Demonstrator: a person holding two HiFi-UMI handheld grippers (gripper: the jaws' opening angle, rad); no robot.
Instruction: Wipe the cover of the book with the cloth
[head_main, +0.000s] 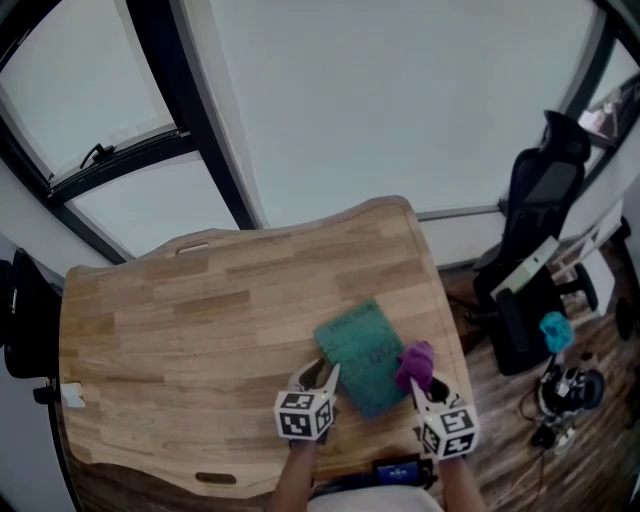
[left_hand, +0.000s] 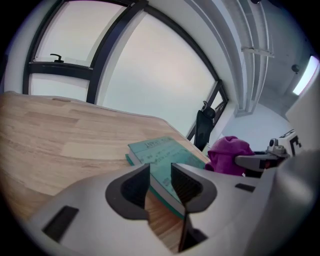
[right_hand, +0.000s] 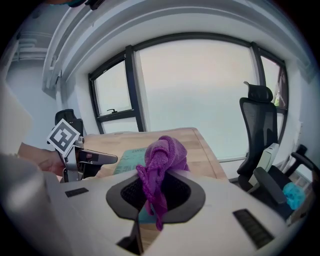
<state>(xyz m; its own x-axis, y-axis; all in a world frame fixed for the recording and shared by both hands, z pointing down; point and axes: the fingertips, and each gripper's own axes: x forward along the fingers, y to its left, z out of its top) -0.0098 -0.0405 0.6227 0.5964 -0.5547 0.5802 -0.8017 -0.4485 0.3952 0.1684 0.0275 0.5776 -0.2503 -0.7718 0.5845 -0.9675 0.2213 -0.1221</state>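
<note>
At the near edge of the bench (head_main: 200, 330), my right gripper (head_main: 415, 385) (right_hand: 155, 192) has its jaws clamped on the purple cloth (head_main: 415, 362) (right_hand: 162, 155), at the right edge of the teal book (head_main: 365, 350) (left_hand: 160, 152); my left gripper (head_main: 325, 372) (left_hand: 160, 180) holds its jaws apart at the book's near left corner; the book lies flat.

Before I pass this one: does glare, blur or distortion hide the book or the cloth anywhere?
Head view: soft overall, window frames bowed, but the book shows clearly, no glare on it. Left gripper view: strong fisheye, dark corners, cover evenly lit. Right gripper view: bright windows behind, yet the cloth shows sharp and well lit.
</note>
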